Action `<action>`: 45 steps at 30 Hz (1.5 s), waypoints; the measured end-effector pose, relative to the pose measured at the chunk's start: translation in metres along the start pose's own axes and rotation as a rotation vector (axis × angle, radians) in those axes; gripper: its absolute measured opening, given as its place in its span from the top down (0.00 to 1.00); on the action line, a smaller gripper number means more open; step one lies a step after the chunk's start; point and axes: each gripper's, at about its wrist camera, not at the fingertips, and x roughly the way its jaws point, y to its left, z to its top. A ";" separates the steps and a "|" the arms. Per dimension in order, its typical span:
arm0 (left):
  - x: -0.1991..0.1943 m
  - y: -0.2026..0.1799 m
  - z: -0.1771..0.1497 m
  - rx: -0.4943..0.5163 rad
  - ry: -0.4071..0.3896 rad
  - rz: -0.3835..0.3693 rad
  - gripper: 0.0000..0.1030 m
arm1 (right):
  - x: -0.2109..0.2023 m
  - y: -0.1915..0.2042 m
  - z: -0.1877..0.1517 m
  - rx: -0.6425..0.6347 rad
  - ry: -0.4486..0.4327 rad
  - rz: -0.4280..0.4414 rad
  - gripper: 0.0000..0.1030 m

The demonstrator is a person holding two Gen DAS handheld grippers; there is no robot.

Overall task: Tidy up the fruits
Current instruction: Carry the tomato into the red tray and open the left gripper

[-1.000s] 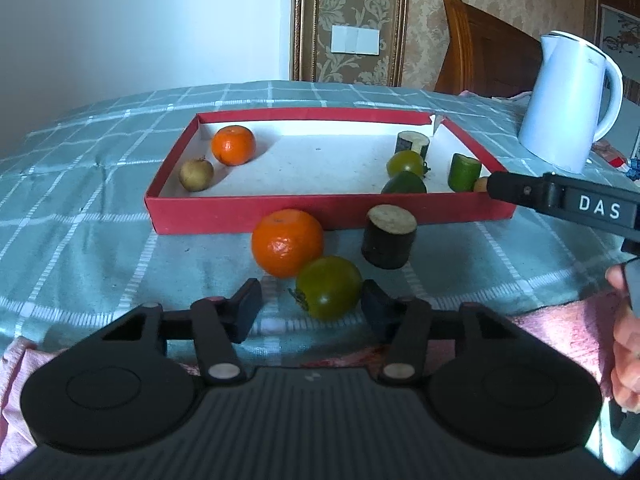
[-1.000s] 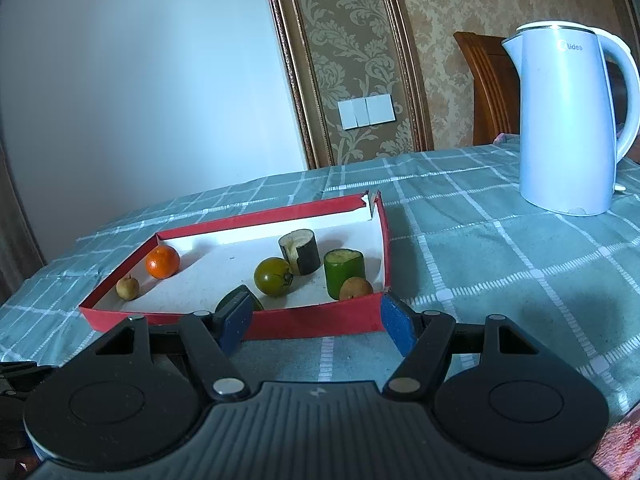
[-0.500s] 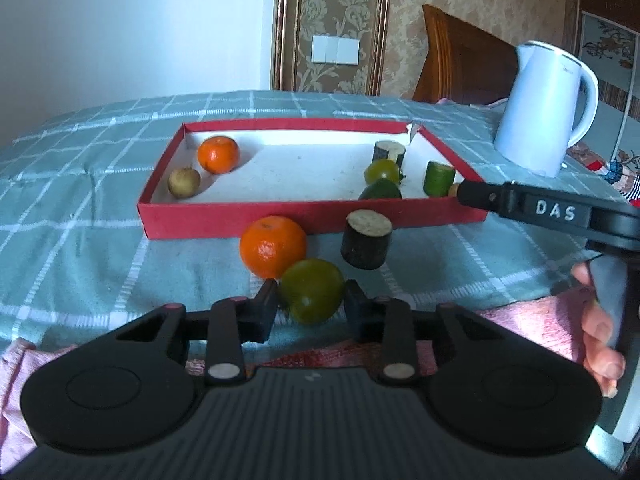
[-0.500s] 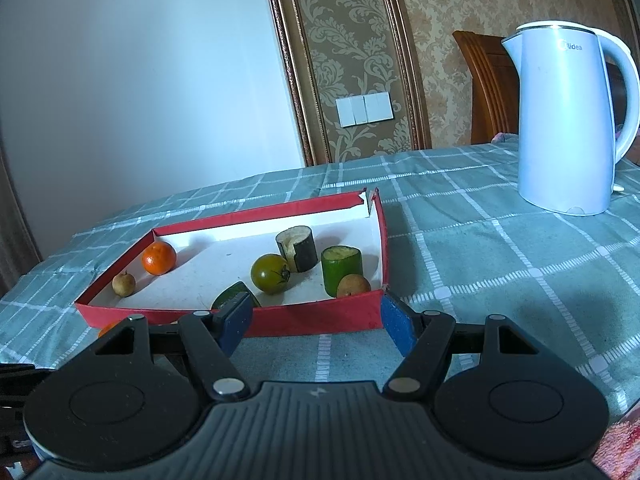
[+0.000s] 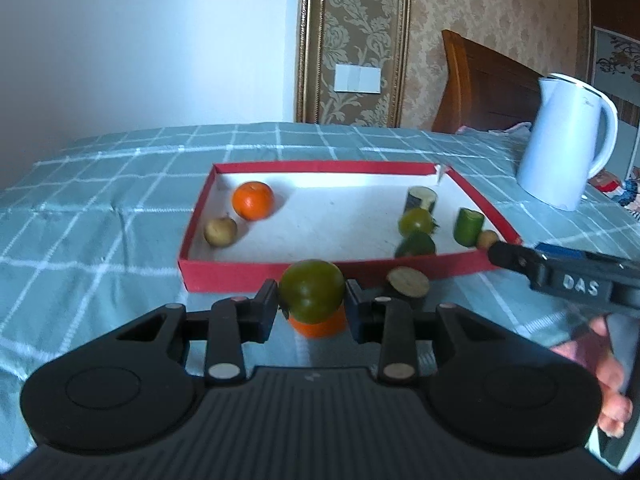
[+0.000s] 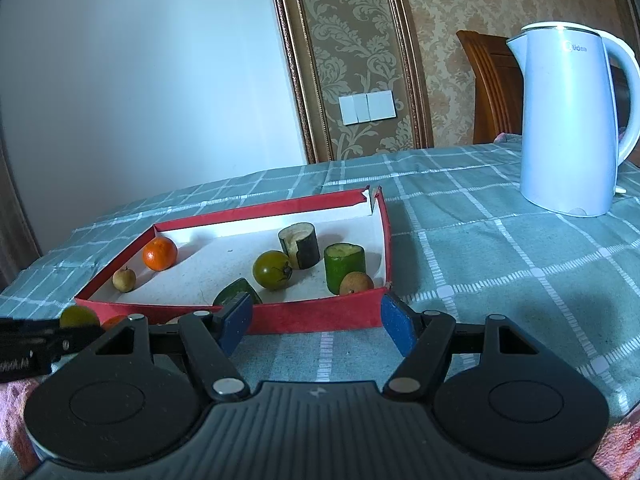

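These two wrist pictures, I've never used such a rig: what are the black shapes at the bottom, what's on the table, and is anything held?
No robot here: a person holds a pair of tongs in each hand, each with a camera looking along its fingers. The black shapes are those tongs from behind.

In the left wrist view, the left tongs are shut on a green tomato. An orange and a dark cut piece lie on the checked cloth before the red tray.

In the right wrist view, the right tongs stand open and empty near the tray's front wall. The tray already holds several fruits. A white kettle stands to the right.
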 end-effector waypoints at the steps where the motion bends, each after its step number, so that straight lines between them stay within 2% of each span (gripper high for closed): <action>1: 0.002 0.000 0.003 -0.001 -0.003 0.006 0.69 | 0.000 0.000 0.000 0.000 0.001 0.001 0.32; 8: 0.016 0.000 0.030 0.014 -0.042 0.028 0.69 | 0.002 -0.001 0.000 -0.004 0.014 -0.001 0.32; 16: 0.054 -0.005 0.054 0.048 -0.054 0.058 0.69 | 0.005 0.000 -0.001 -0.009 0.026 0.001 0.32; 24: 0.093 -0.008 0.063 0.064 -0.014 0.070 0.69 | 0.008 0.002 -0.001 -0.017 0.038 0.010 0.32; 34: 0.138 -0.003 0.060 0.044 0.091 0.079 0.68 | 0.012 0.003 0.000 -0.017 0.056 0.025 0.32; 45: 0.144 0.001 0.060 0.025 0.129 0.072 0.64 | 0.013 0.004 -0.001 -0.018 0.058 0.025 0.32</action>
